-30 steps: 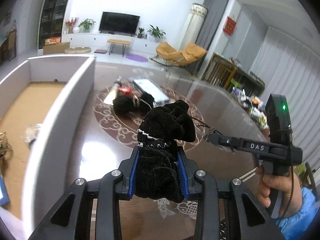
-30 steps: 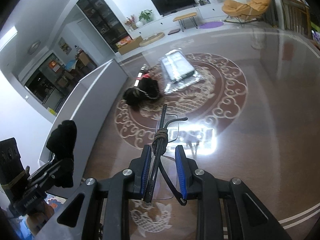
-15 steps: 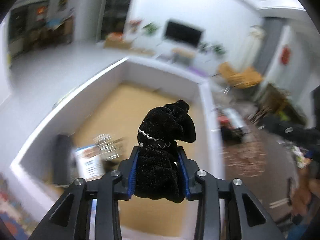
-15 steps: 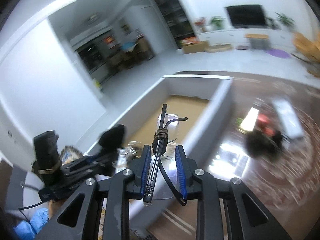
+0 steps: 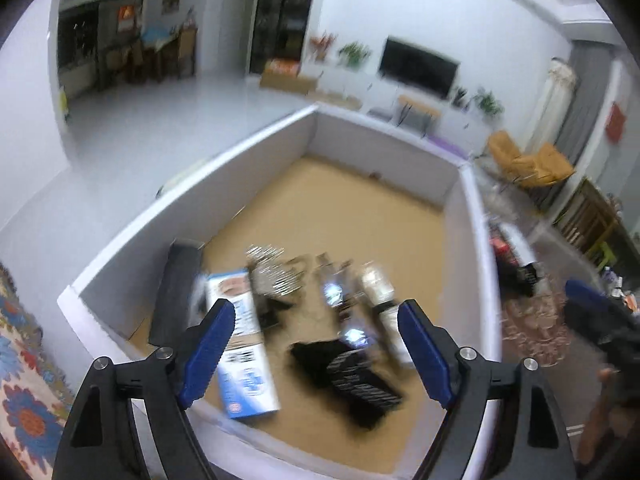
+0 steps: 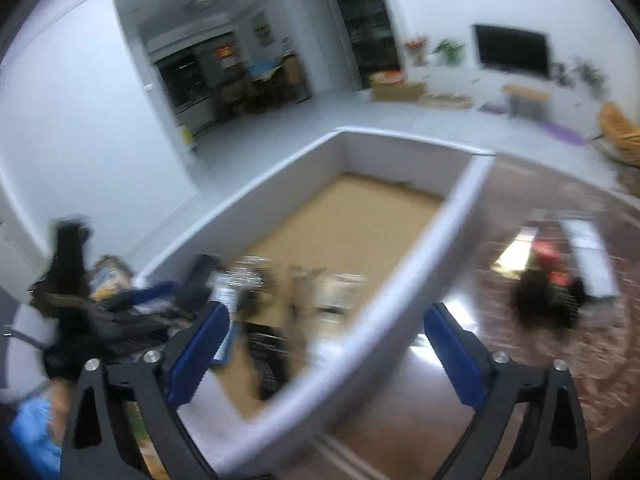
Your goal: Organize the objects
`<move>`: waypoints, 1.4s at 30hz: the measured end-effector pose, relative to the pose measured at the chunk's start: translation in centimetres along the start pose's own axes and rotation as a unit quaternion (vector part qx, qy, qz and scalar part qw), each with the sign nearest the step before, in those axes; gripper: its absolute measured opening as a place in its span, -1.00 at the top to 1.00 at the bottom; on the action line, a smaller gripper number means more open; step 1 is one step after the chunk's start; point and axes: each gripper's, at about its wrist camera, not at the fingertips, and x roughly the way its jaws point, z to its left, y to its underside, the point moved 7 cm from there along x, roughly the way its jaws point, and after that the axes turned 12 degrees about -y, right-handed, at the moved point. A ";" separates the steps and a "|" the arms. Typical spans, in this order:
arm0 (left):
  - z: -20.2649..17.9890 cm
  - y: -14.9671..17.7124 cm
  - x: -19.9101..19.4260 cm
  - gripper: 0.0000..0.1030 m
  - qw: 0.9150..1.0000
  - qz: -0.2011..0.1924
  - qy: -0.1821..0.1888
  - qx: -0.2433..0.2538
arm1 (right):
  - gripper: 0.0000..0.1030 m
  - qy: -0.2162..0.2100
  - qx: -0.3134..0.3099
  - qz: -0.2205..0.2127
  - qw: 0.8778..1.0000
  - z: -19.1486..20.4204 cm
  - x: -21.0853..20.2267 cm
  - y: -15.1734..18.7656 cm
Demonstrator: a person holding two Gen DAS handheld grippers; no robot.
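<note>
Both grippers empty over white box (image 5: 472, 216): left gripper (image 5: 316, 356) fingers opening wide, right gripper (image 6: 326, 354) fingers opening near full, nothing between. Black pouch (image 5: 348, 376) lay inside box beside blue-white carton (image 5: 244, 360). Dark pile (image 6: 548, 300) left on floor, probably next.

Each gripper is black plastic: the left gripper (image 5: 316, 344) and right gripper (image 6: 326, 350) carry two angular fingers with blue pads (image 5: 206, 354) and silver screws (image 5: 161, 354). The person wears a blue sleeve (image 6: 30, 436).
</note>
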 end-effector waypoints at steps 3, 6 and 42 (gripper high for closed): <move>-3.8 -0.4 -3.2 -0.61 0.998 -0.035 0.040 0.028 | -0.98 0.095 -0.015 -0.009 0.995 -5.9 -3.9 3.3; -9.1 0.2 -6.0 -0.64 0.991 -0.048 0.103 0.067 | -0.98 0.184 -0.014 0.016 0.983 -11.7 -6.7 7.2; -34.0 12.6 8.2 -1.00 0.957 0.048 0.105 0.265 | -1.00 0.286 0.153 0.038 0.945 -28.5 -14.0 17.4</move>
